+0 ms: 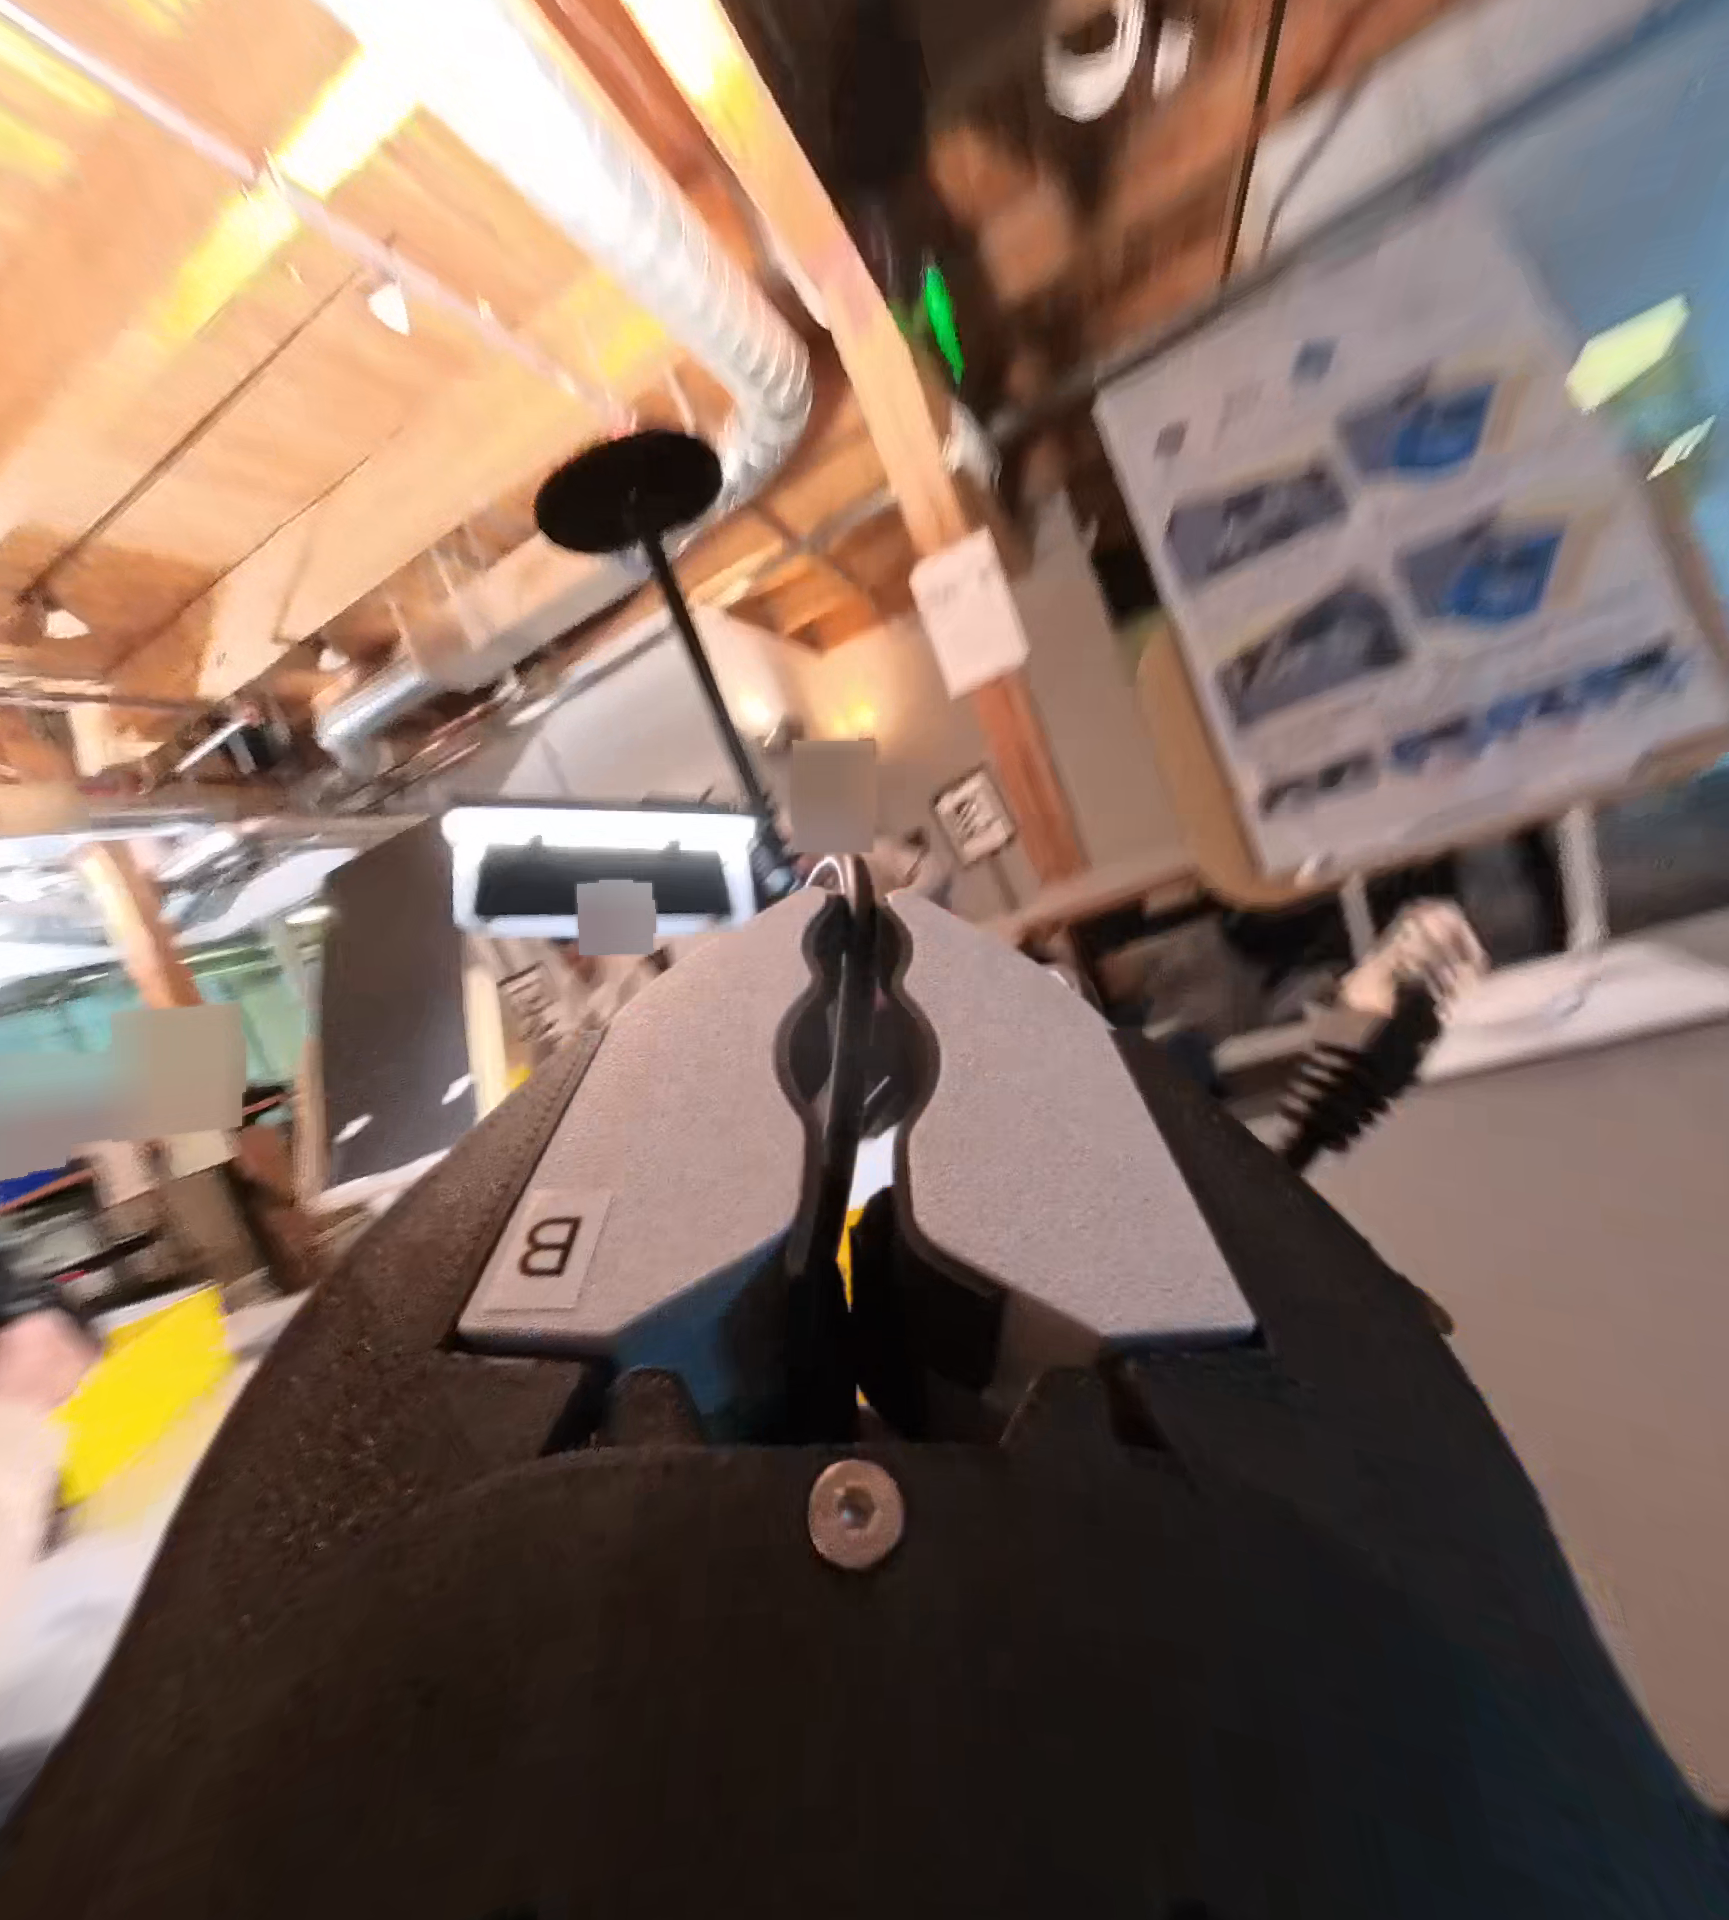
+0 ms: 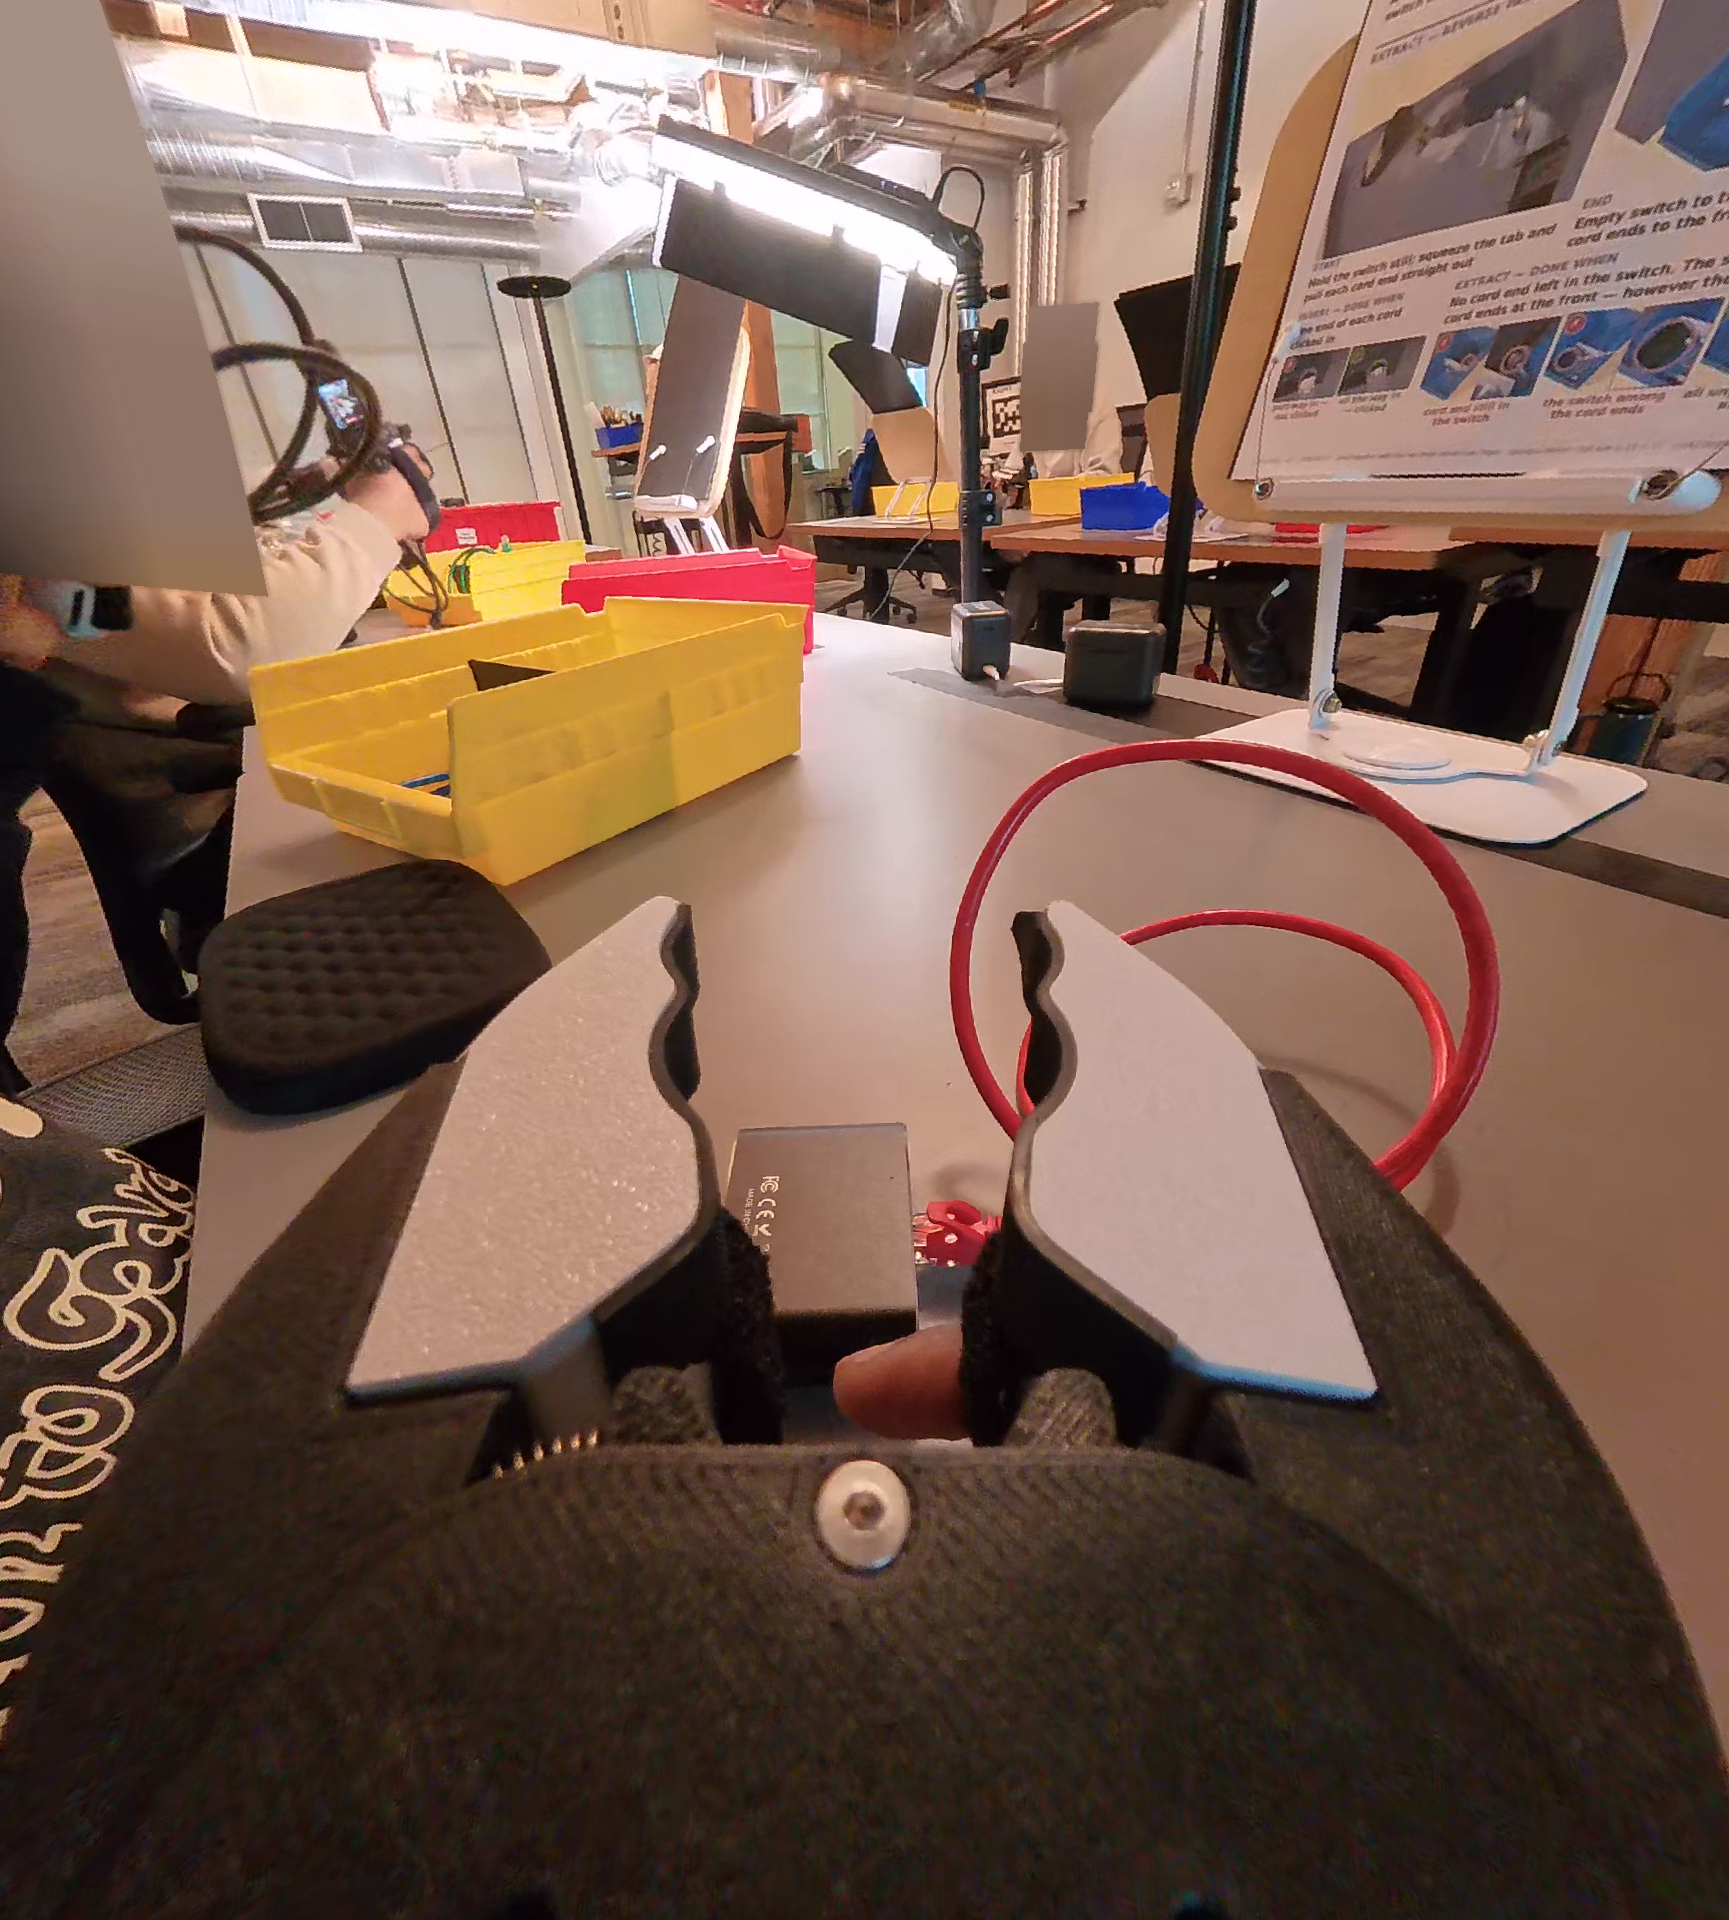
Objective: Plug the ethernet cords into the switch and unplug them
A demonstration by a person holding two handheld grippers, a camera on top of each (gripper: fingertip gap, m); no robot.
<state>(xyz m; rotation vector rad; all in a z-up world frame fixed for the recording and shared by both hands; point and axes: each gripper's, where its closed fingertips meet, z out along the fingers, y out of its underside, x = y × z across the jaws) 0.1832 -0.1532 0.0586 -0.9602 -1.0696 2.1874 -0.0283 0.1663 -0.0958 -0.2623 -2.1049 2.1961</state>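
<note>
In the right wrist view my right gripper is open over the grey table. A small black switch lies low between its fingers, near their base. A red ethernet cord loops on the table to the right, and its red plug sits against the switch's right side; I cannot tell if it is seated. In the blurred left wrist view my left gripper is shut on a thin black cord and tilted up toward the ceiling. A black plug with a ribbed boot hangs to its right.
A yellow bin and a red bin stand at the back left, with a black padded rest in front. An instruction board on a white stand is at the back right. A person's sleeve is at the left. Some 40 centimetres of space lies between my two pairs of fingers.
</note>
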